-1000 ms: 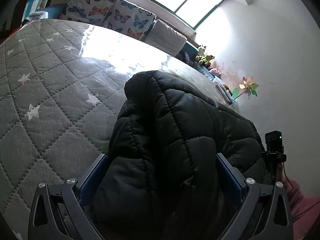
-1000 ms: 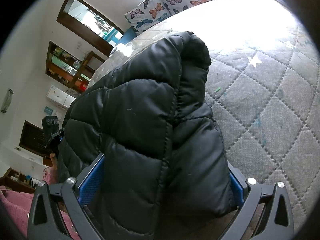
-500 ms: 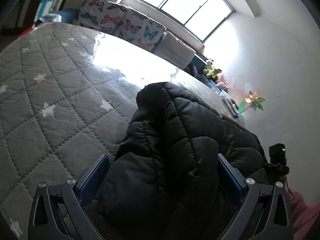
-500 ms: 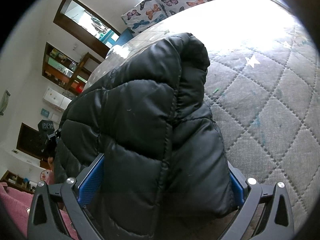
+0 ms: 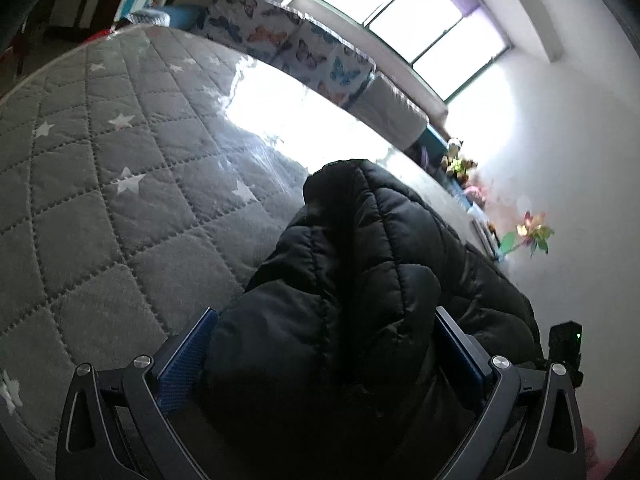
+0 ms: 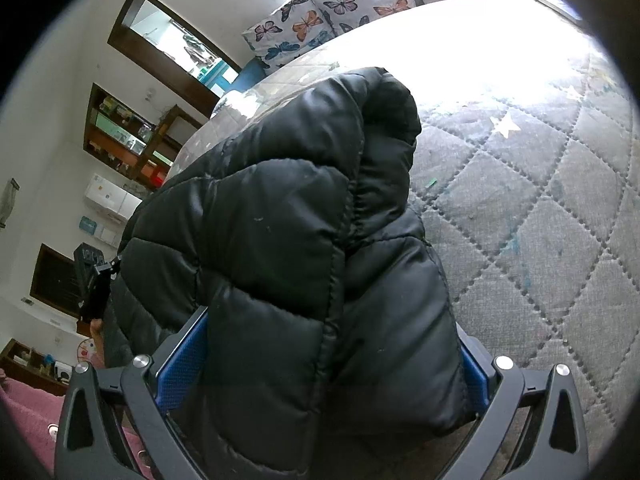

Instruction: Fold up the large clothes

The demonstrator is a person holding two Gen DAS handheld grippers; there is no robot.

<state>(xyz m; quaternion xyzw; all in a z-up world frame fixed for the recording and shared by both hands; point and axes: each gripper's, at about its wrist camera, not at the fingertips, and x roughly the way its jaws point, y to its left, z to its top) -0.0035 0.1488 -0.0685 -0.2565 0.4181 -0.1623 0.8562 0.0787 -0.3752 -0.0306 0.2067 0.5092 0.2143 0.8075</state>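
Both tongs are clamped on one black puffer jacket (image 5: pixel 360 280): my left gripper (image 5: pixel 324 356) and right gripper (image 6: pixel 328 360) each pinch a near edge. Its long axis runs away from me across the quilted mattress (image 5: pixel 100 200), toward the far pillows.

You've got a grey quilted mattress (image 5: pixel 100 200) with little white stars, sun glaring off the far half. Butterfly-print cushions (image 5: pixel 296 48) line its far edge under the window (image 5: pixel 404 20), with a plain grey cushion (image 5: pixel 392 116) beside them. There's a paper flower (image 5: pixel 534 234) on the white wall and small toys (image 5: pixel 460 160) nearby. From the right wrist view you see brown wall shelves (image 6: pixel 124 136).
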